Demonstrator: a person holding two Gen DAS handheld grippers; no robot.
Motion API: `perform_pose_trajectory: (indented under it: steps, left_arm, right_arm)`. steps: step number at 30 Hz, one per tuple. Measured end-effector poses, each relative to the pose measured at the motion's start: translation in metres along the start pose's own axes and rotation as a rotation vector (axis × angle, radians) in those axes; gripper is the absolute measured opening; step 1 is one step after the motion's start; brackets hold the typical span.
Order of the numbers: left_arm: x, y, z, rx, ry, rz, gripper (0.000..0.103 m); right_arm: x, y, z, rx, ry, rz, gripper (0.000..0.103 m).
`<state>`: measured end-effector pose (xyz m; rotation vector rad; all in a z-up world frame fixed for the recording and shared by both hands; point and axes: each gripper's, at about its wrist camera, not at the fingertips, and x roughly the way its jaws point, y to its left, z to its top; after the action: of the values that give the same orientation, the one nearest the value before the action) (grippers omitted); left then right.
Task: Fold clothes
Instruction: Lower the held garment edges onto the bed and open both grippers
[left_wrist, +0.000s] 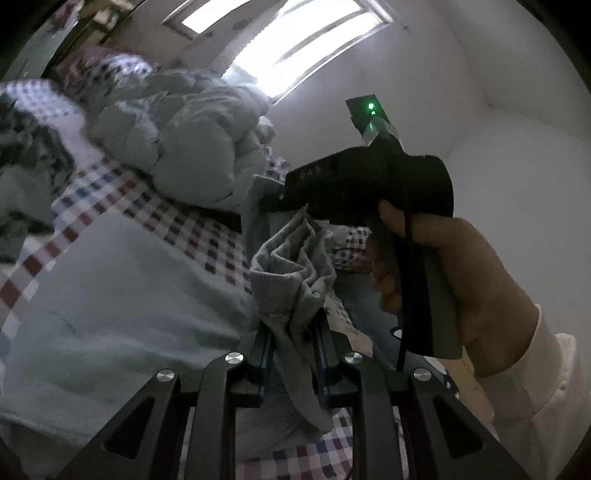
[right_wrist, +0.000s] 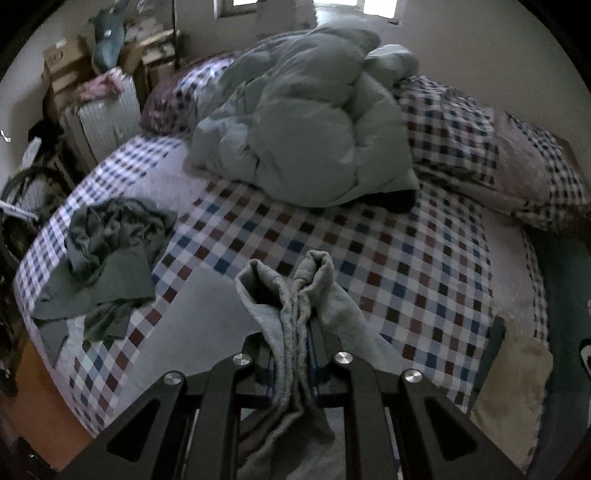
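Left gripper (left_wrist: 291, 332) and right gripper (right_wrist: 303, 332) each clamp a bunched fold of the grey garment (right_wrist: 284, 291), lifted above the bed's (right_wrist: 369, 258) near edge. Risk: the thick bunches slipping out, spoiling alignment.

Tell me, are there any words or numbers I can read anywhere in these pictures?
No text can be read for sure.
Right tool: small pale marks on its black body, too blurred to read.
Cardboard boxes by the wall: a faint mark, too small to read.
Garment, duvet, checked sheet: no writing.
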<state>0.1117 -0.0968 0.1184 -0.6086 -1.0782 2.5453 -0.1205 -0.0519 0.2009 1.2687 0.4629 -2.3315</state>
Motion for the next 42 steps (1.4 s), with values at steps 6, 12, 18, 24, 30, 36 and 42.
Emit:
perform_pose_trajectory:
  steps: [6, 12, 18, 24, 30, 36, 42]
  left_arm:
    - [-0.008, 0.025, -0.006, -0.09, -0.001, 0.013, 0.02]
    - [-0.007, 0.053, -0.019, -0.161, 0.026, 0.091, 0.02]
    - [0.005, 0.079, -0.04, -0.227, 0.114, 0.163, 0.02]
    - [0.006, 0.076, -0.046, -0.191, 0.113, 0.176, 0.022]
    - [0.013, 0.082, -0.055, -0.205, 0.143, 0.217, 0.023]
    - [0.013, 0.085, -0.055, -0.205, 0.155, 0.232, 0.026]
    - [-0.007, 0.075, -0.04, -0.161, 0.125, 0.294, 0.031]
  right_arm:
    - [0.022, 0.037, 0.003, -0.071, 0.052, -0.057, 0.012]
    - [0.059, 0.077, -0.004, -0.16, 0.113, -0.126, 0.012]
    - [0.123, 0.108, -0.028, -0.246, 0.238, -0.18, 0.015]
    - [0.112, 0.103, -0.036, -0.24, 0.233, -0.162, 0.024]
    - [0.047, 0.079, -0.033, -0.142, 0.087, -0.067, 0.064]
    - [-0.013, 0.058, -0.048, -0.043, -0.059, 0.047, 0.074]
    - [0.005, 0.024, -0.114, 0.148, -0.095, 0.163, 0.075]
